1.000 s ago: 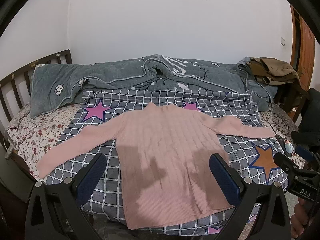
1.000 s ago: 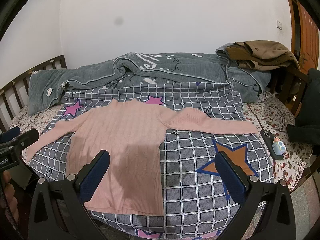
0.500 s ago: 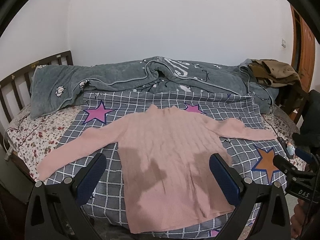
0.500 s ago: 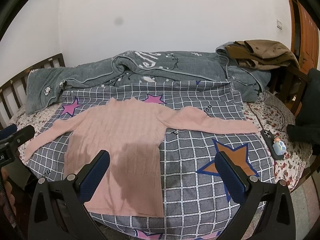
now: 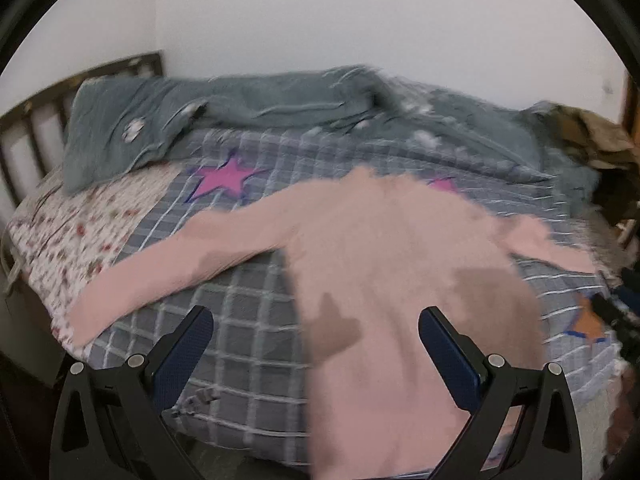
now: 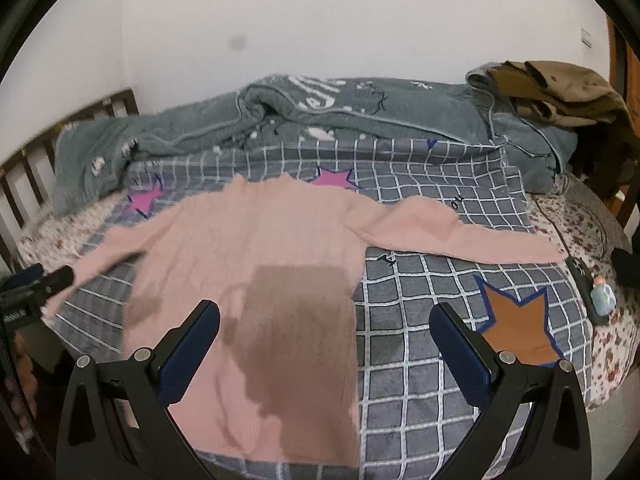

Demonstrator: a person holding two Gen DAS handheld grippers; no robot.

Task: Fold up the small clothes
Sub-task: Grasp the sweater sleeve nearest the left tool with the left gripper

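A pink long-sleeved sweater (image 5: 384,264) (image 6: 256,264) lies flat on the grey checked bedspread (image 6: 436,320), sleeves spread out to both sides. My left gripper (image 5: 316,328) is open, hovering over the sweater's lower left edge with nothing between its fingers; this view is motion-blurred. My right gripper (image 6: 324,320) is open above the sweater's lower right hem, also holding nothing. The left gripper's tip (image 6: 44,284) shows at the left edge of the right wrist view, near the left sleeve end.
A rumpled grey blanket (image 6: 328,116) lies along the wall. Brown clothes (image 6: 560,88) are piled at the back right. A small blue figure (image 6: 602,296) on a dark strip lies by the right bed edge. A wooden headboard (image 5: 48,120) stands on the left.
The left gripper has swung left and closer to the bed, so its view is blurred and the left sleeve sits more central. The right gripper has edged slightly forward. The sweater has not moved.
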